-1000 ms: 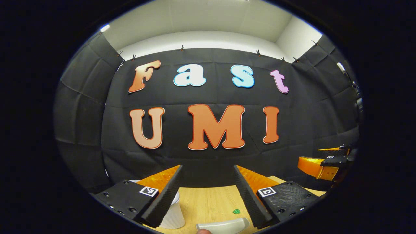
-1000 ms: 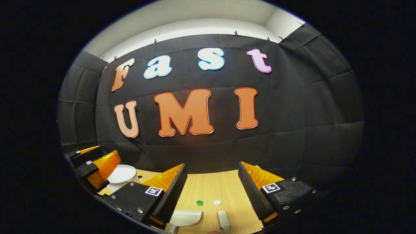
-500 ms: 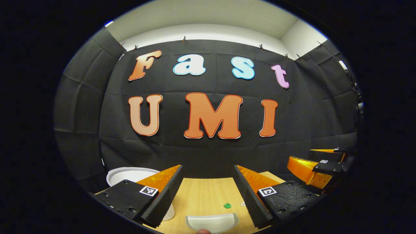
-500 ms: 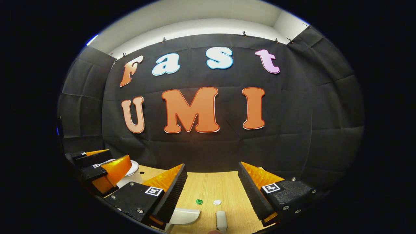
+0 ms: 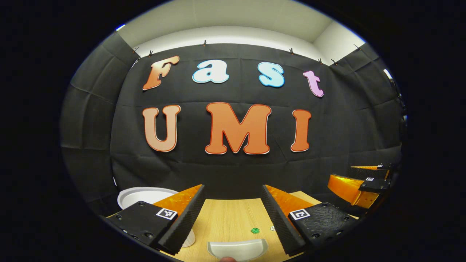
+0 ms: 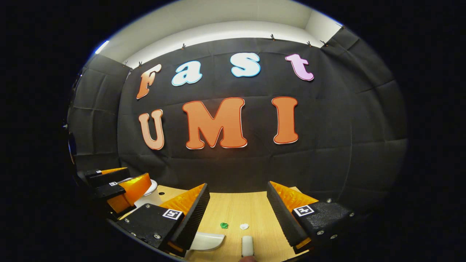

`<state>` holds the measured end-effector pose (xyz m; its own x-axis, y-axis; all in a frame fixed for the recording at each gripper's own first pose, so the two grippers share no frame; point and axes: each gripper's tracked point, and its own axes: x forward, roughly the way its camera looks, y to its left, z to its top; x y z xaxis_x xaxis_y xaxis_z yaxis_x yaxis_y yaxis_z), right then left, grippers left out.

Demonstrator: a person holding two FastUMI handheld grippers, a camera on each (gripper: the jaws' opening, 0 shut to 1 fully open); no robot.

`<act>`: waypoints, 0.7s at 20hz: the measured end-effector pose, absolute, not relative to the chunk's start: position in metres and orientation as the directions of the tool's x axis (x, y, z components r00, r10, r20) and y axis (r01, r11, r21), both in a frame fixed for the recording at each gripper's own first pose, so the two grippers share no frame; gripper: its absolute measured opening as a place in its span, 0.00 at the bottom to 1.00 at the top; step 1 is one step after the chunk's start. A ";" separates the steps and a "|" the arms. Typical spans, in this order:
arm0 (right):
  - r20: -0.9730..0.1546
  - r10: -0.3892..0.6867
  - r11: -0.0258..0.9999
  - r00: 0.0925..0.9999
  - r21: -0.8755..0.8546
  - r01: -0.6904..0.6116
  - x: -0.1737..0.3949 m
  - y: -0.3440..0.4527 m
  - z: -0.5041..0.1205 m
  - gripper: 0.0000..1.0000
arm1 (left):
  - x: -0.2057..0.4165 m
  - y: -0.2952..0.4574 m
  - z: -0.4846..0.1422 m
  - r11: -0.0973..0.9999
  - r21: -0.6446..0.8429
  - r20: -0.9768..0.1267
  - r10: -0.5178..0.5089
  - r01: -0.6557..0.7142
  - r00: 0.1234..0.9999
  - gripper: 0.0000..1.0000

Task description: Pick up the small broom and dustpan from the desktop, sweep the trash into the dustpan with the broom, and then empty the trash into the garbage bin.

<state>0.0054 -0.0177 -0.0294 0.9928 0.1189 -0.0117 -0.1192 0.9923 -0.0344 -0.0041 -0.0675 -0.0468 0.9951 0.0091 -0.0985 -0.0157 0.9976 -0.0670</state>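
Observation:
A white dustpan (image 5: 236, 249) lies on the wooden desk (image 5: 229, 218), centred low between the fingers of my left gripper (image 5: 233, 189), which is open and above it. A green scrap (image 5: 255, 230) and a white scrap (image 5: 272, 228) lie just beyond the pan. In the right gripper view, the small broom's white handle (image 6: 247, 245) lies below my open right gripper (image 6: 238, 185). Left of the handle lies the dustpan (image 6: 205, 241), and beyond it the green scrap (image 6: 224, 225) and white scrap (image 6: 244, 226). Neither gripper holds anything.
The white ribbed garbage bin (image 5: 131, 194) stands at the desk's left, partly behind my left finger. The right gripper (image 5: 340, 174) hangs at the far right of the left gripper view. The left gripper (image 6: 140, 174) hangs in front of the bin (image 6: 147, 198). Black cloth walls close the back.
The left gripper view has swung so the dustpan moved from the right to the middle between its fingers, and the bin's rim came into sight. Both grippers stayed open.

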 end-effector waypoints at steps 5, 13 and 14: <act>-0.018 0.124 0.990 0.992 -0.060 -0.125 0.009 -0.021 -0.031 0.95 | 0.007 -0.044 -0.021 0.997 -0.072 -0.035 0.013 -0.016 0.999 0.96; -0.025 0.167 0.984 0.986 -0.062 -0.169 0.013 -0.016 -0.042 0.95 | -0.005 -0.073 -0.049 0.992 -0.123 -0.091 0.021 -0.033 0.996 0.94; -0.033 0.166 0.985 0.986 -0.052 -0.167 0.014 -0.018 -0.044 0.95 | -0.003 -0.076 -0.050 0.994 -0.104 -0.101 0.018 -0.029 0.995 0.94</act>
